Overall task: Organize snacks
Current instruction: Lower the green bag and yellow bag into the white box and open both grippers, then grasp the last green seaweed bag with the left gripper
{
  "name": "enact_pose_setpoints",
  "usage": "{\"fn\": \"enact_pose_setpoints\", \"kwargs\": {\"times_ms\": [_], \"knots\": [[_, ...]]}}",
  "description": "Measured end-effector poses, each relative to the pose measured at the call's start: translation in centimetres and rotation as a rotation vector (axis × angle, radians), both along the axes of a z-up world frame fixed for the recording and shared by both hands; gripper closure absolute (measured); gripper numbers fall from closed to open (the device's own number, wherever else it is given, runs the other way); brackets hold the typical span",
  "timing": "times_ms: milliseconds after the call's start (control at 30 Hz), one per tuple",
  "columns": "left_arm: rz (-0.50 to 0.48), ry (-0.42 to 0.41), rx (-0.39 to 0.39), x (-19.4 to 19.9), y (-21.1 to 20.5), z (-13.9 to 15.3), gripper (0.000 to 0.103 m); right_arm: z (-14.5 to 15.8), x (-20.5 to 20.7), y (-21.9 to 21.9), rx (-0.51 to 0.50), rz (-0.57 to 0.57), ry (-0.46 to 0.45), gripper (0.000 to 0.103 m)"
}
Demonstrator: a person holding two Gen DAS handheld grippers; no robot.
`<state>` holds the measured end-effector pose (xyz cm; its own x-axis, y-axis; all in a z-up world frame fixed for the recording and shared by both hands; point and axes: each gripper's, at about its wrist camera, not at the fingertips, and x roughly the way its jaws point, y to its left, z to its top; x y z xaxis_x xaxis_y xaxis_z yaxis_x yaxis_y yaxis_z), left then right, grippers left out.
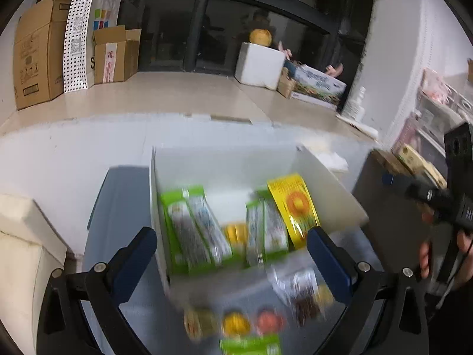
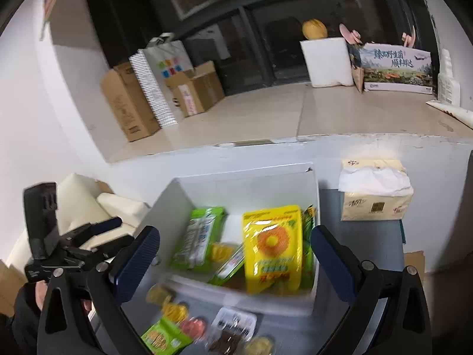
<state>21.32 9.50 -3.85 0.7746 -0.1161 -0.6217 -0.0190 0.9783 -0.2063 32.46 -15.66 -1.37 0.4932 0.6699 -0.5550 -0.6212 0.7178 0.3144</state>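
A white open box (image 1: pixel 325 183) (image 2: pixel 316 195) stands on the grey table and holds green snack packs (image 1: pixel 192 227) (image 2: pixel 198 236) and a yellow pack with an orange ring (image 1: pixel 295 207) (image 2: pixel 273 245). Loose snacks lie on the table in front of it: small round yellow and red packets (image 1: pixel 236 324) (image 2: pixel 192 327), a clear pack with dark contents (image 1: pixel 304 293) (image 2: pixel 233 331) and a green pack (image 1: pixel 251 346) (image 2: pixel 164 338). My left gripper (image 1: pixel 232 251) is open and empty above the box's near edge. My right gripper (image 2: pixel 236 254) is open and empty over the box. Each gripper shows in the other's view, the right (image 1: pixel 393 180) and the left (image 2: pixel 115 224).
A tissue pack (image 2: pixel 375 192) sits right of the box. A cream cushion (image 1: pixel 26 236) (image 2: pixel 85 204) lies at the left. Behind, a raised ledge carries cardboard boxes (image 1: pixel 35 53) (image 2: pixel 130 103), a paper bag (image 2: pixel 168 59), a white foam box (image 1: pixel 260 65) (image 2: pixel 328 62) and a printed carton (image 2: pixel 396 68).
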Motion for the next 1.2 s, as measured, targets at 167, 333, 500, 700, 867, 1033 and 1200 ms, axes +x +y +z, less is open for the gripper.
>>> {"fn": "enact_pose_setpoints", "kwargs": {"times_ms": [167,333,500,700,867,1033,1200], "knots": [[0.013,0.075,-0.006,-5.8,-1.6,-3.4,0.000,-0.5,-5.3,-1.7,-0.006,0.014,-0.021,0.000],[-0.002,0.207,0.001,-8.9,-4.0,-8.1,0.000,-2.7,-9.0,-3.1,-0.026,-0.021,0.010,0.000],[-0.037,0.289,0.032,-9.7,-6.6,-11.2,0.000,-5.1,-10.8,-4.5,-0.020,-0.065,0.060,0.000],[-0.044,0.318,0.043,-9.3,-7.2,-12.3,0.001,-6.7,-11.9,-5.9,0.003,-0.091,0.119,0.000],[-0.082,0.308,0.061,-9.9,-7.6,-12.6,0.029,-7.4,-11.8,-5.7,-0.061,-0.106,0.129,0.000],[-0.089,0.272,0.026,-11.0,-7.0,-11.6,0.031,-8.9,-10.9,-4.2,-0.184,-0.103,0.128,0.000],[-0.082,0.204,0.007,-12.7,-5.8,-9.4,0.031,-11.0,-8.7,-2.5,-0.221,-0.074,0.126,0.000]]}}
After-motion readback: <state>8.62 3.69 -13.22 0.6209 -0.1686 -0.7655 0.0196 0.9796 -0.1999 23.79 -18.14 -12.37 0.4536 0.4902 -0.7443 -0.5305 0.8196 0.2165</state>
